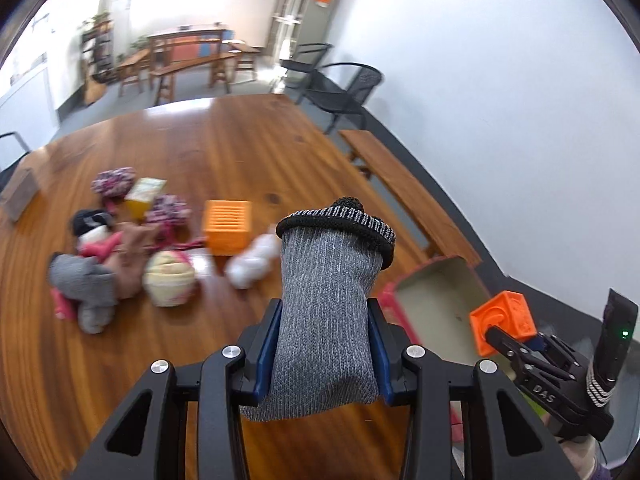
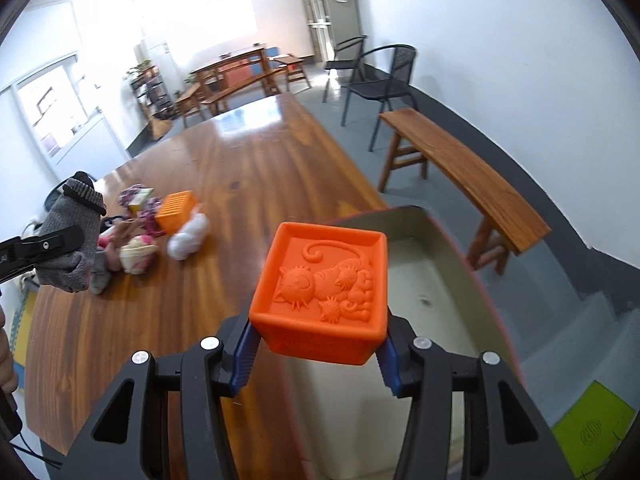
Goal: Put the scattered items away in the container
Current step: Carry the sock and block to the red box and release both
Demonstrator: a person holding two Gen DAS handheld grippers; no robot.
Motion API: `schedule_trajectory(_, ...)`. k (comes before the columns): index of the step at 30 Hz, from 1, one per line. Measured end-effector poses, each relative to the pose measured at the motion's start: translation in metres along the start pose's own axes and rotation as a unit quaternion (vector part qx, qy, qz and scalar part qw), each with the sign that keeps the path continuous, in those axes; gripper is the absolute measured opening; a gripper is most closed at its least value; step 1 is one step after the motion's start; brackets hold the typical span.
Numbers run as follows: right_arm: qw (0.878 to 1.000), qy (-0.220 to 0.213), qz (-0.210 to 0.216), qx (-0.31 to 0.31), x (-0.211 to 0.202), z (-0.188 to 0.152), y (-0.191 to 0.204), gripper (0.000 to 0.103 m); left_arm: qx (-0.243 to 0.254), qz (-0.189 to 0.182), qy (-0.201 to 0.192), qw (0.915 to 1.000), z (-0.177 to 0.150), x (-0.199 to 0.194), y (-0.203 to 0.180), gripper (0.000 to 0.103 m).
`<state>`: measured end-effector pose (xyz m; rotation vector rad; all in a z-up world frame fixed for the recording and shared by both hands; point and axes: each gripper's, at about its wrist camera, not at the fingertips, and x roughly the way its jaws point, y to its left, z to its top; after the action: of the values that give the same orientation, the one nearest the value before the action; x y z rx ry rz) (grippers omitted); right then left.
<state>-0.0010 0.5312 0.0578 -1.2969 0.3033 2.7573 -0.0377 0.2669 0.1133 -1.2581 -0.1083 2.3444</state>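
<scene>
My left gripper [image 1: 326, 344] is shut on a grey rolled sock [image 1: 324, 304] with a black striped cuff, held above the wooden table [image 1: 224, 144]. My right gripper [image 2: 320, 348] is shut on an orange cube [image 2: 324, 292] with a cat relief, held over the near rim of the pink-edged container [image 2: 436, 280]. In the left wrist view the cube [image 1: 504, 320] and container [image 1: 436, 296] show at the right. Scattered items lie on the table: a white sock bundle [image 1: 254, 260], a cream bundle [image 1: 170, 278], an orange slotted block [image 1: 228, 226].
More socks and small toys [image 1: 100, 264] lie in a heap at the table's left. A wooden bench [image 2: 468, 176] stands along the right wall, with black chairs [image 2: 380, 76] behind it. A yellow-green mat [image 2: 592, 424] lies on the floor.
</scene>
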Motion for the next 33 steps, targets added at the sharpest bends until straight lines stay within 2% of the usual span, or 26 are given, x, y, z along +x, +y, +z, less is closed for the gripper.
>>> schedule_trajectory(7,1.000,0.008,-0.025,0.011,-0.009,-0.016,-0.042,0.055,0.070,-0.053,0.027,0.9958,-0.007,0.036,-0.095,0.042)
schedule_trajectory(14,0.999,0.006,-0.034,0.017,-0.018,-0.031,-0.050,0.055,0.113,-0.079,0.062,0.9885,-0.016,0.068,-0.152,0.041)
schedule_trajectory(18,0.999,0.010,-0.047,0.017,-0.023,-0.040,-0.057,0.055,0.119,-0.084,0.082,0.9859,-0.024,0.083,-0.167,0.041)
schedule_trajectory(28,0.999,0.022,-0.042,0.018,-0.031,-0.056,-0.058,0.057,0.122,-0.089,0.117,0.9816,-0.040,0.105,-0.167,0.044)
schedule_trajectory(29,0.999,0.020,-0.038,0.018,-0.032,-0.056,-0.057,0.061,0.120,-0.088,0.123,0.9813,-0.042,0.106,-0.167,0.044)
schedule_trajectory(30,0.999,0.020,-0.033,0.018,-0.034,-0.057,-0.056,0.070,0.117,-0.088,0.127,0.9810,-0.043,0.107,-0.166,0.044)
schedule_trajectory(32,0.999,0.013,-0.032,0.016,-0.038,-0.057,-0.053,0.080,0.110,-0.087,0.130,0.9816,-0.046,0.105,-0.164,0.049)
schedule_trajectory(33,0.999,0.008,-0.034,0.012,-0.040,-0.057,-0.052,0.080,0.106,-0.083,0.128,0.9826,-0.047,0.103,-0.162,0.049)
